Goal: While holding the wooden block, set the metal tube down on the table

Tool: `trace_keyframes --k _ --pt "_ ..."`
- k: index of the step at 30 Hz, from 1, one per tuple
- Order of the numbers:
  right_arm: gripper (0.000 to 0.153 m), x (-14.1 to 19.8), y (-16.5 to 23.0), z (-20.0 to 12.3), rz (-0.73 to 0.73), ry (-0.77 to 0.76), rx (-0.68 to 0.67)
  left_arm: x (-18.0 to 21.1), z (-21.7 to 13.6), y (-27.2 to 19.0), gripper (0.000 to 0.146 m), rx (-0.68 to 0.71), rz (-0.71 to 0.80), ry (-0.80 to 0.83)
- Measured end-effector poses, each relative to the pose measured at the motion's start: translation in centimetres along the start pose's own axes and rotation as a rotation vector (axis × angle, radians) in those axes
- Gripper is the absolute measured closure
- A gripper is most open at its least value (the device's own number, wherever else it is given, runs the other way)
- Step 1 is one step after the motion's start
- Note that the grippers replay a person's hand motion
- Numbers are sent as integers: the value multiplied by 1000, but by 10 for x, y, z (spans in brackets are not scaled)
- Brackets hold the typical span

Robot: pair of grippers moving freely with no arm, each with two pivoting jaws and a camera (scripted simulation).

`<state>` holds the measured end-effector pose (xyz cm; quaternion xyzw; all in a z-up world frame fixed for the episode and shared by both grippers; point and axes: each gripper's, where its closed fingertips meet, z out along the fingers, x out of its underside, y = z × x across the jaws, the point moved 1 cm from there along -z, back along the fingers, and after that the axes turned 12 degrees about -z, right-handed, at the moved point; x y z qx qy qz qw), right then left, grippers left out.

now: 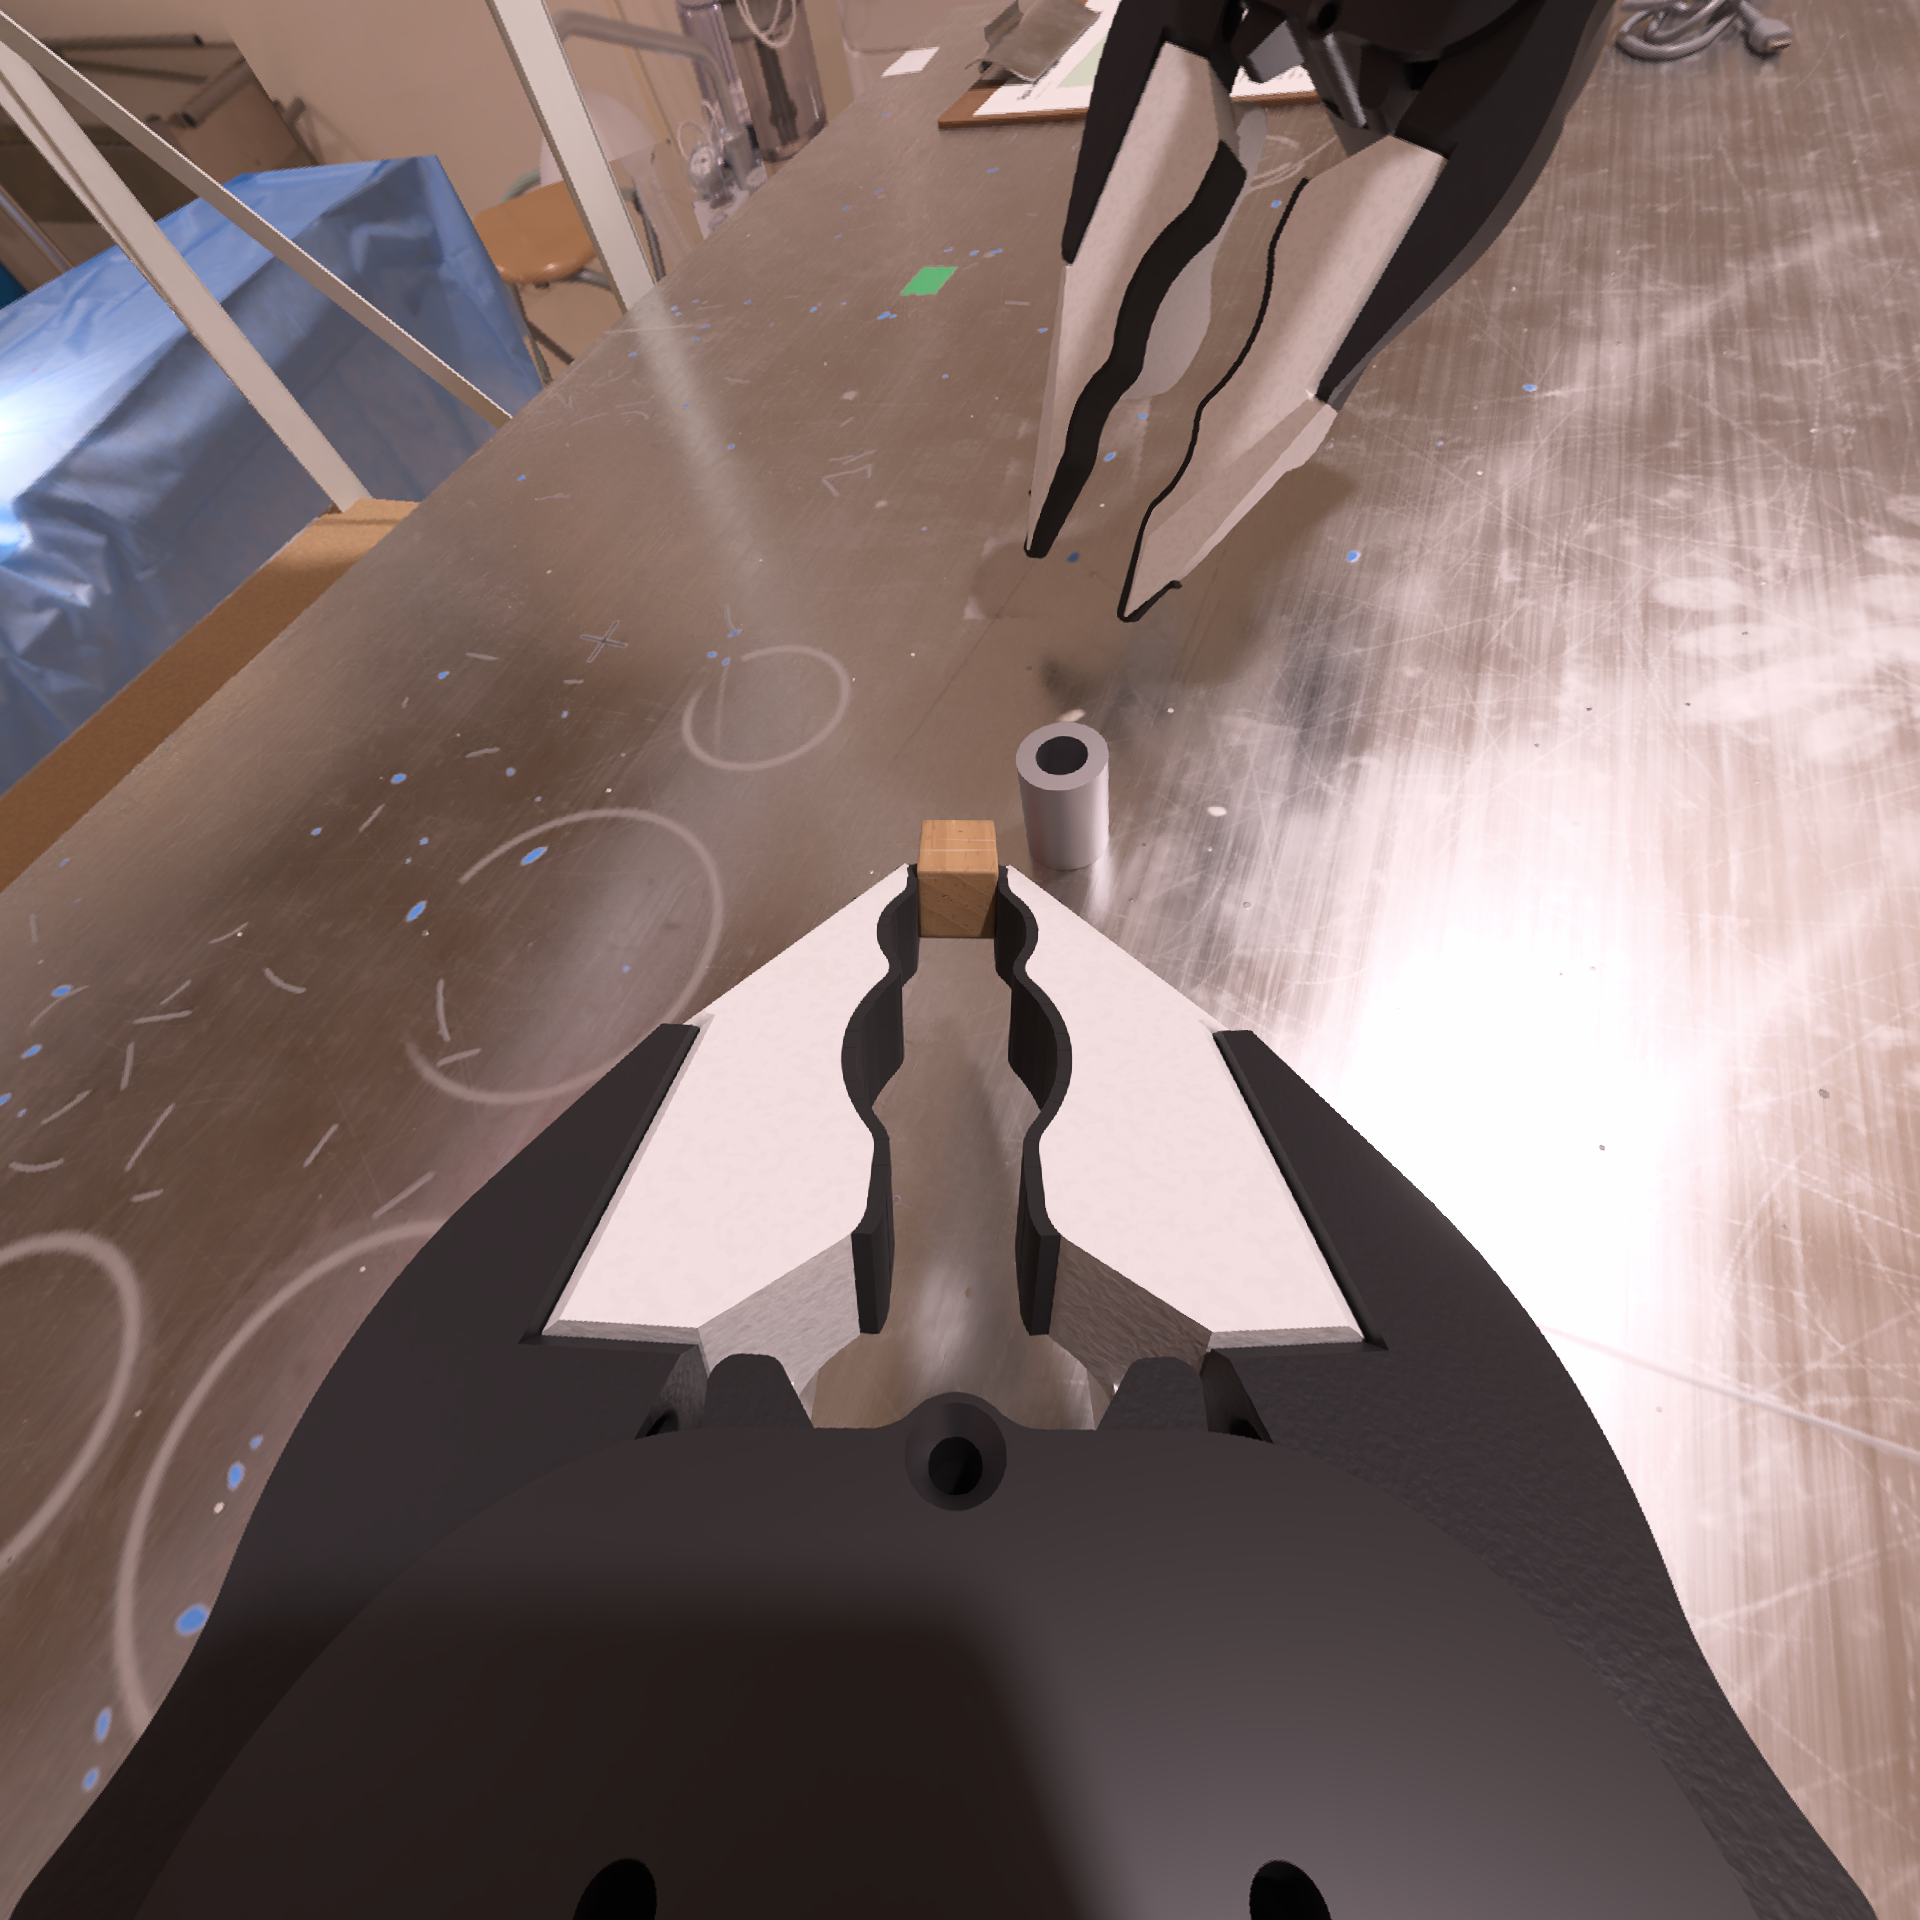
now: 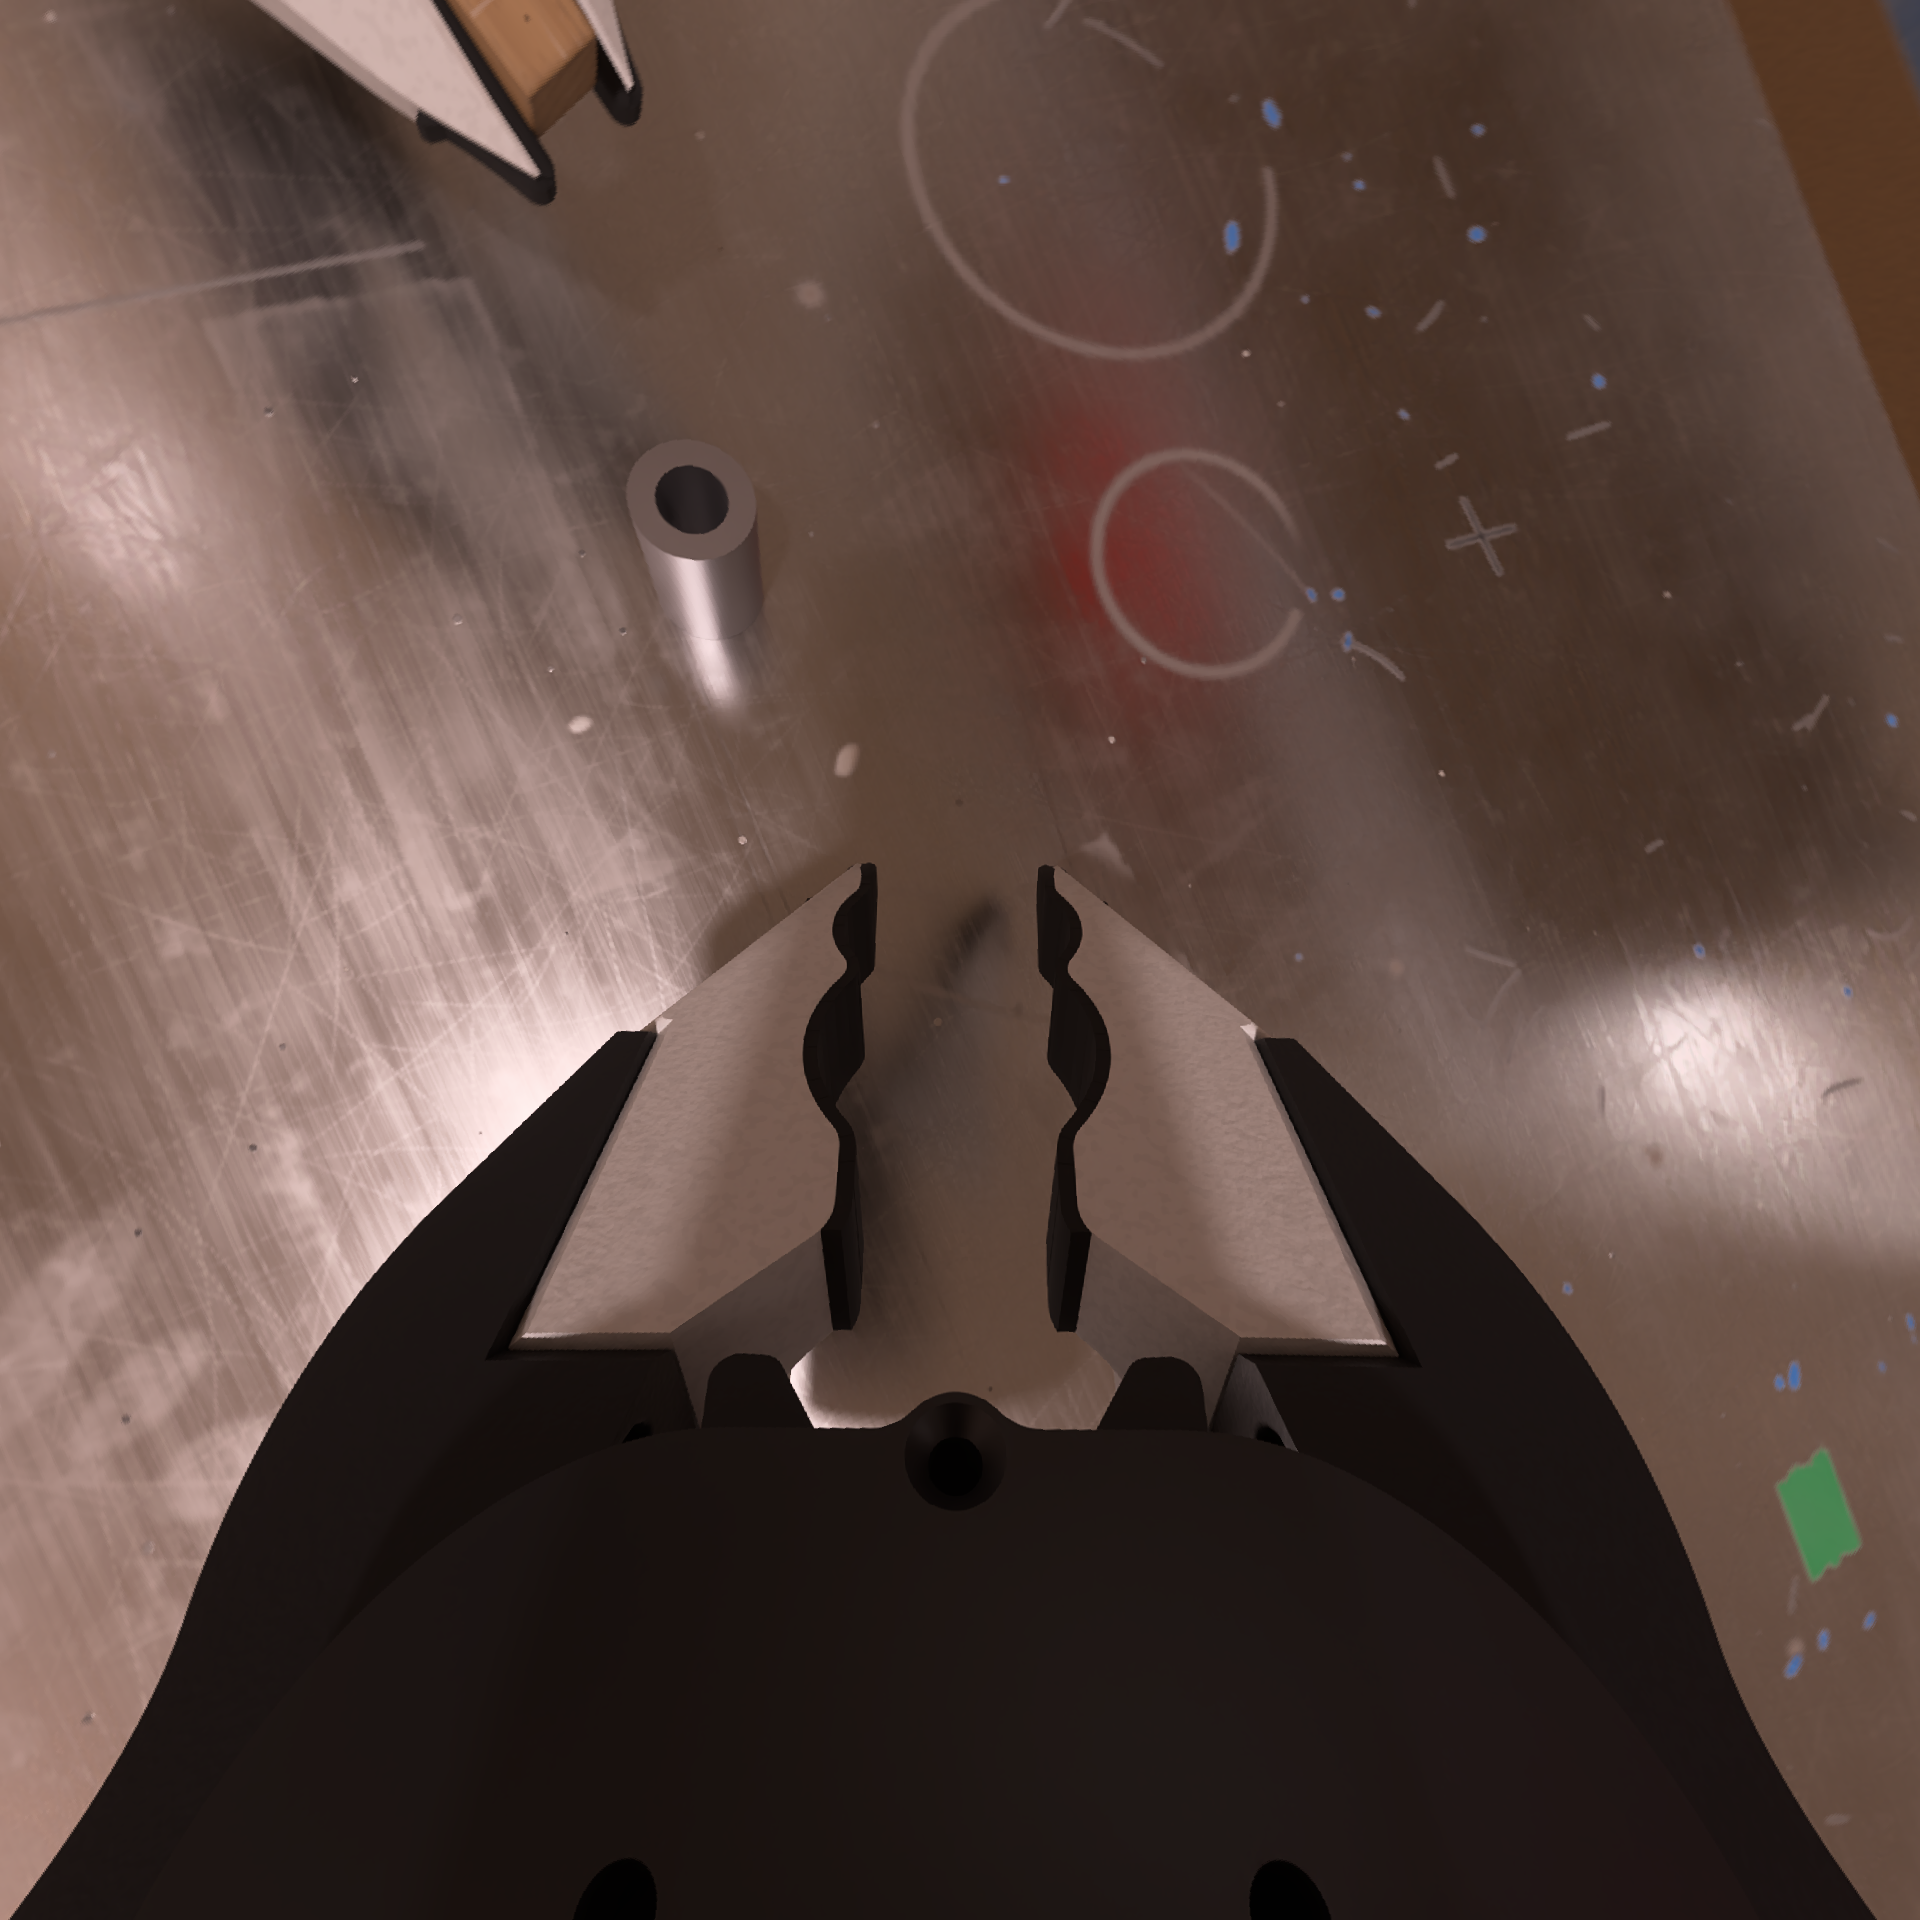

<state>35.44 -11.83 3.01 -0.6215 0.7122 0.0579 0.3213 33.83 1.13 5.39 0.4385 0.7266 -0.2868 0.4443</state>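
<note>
My left gripper (image 1: 957,883) is shut on a small wooden block (image 1: 957,878) at its fingertips, held above the table. A short grey metal tube (image 1: 1063,795) stands upright on the metal table (image 1: 1455,935), just right of and beyond the block. My right gripper (image 2: 957,883) is open and empty, above the table and apart from the tube (image 2: 698,545), which stands ahead and to the left of it. The right gripper also shows in the left wrist view (image 1: 1086,577), hanging above and beyond the tube. The left gripper with the block (image 2: 540,52) shows at the top left of the right wrist view.
The scratched metal table carries ring marks, blue specks and a green patch (image 1: 928,281). A clipboard with papers (image 1: 1049,99) lies at the far end. A blue sheet (image 1: 208,416), a white frame and a stool (image 1: 535,239) stand off the left edge.
</note>
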Motion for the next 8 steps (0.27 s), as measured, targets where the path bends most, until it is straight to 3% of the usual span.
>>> trace_keyframes --k 8 --pt "123 1 1 7 -91 71 -159 -1 0 -2 133 27 -8 -6"
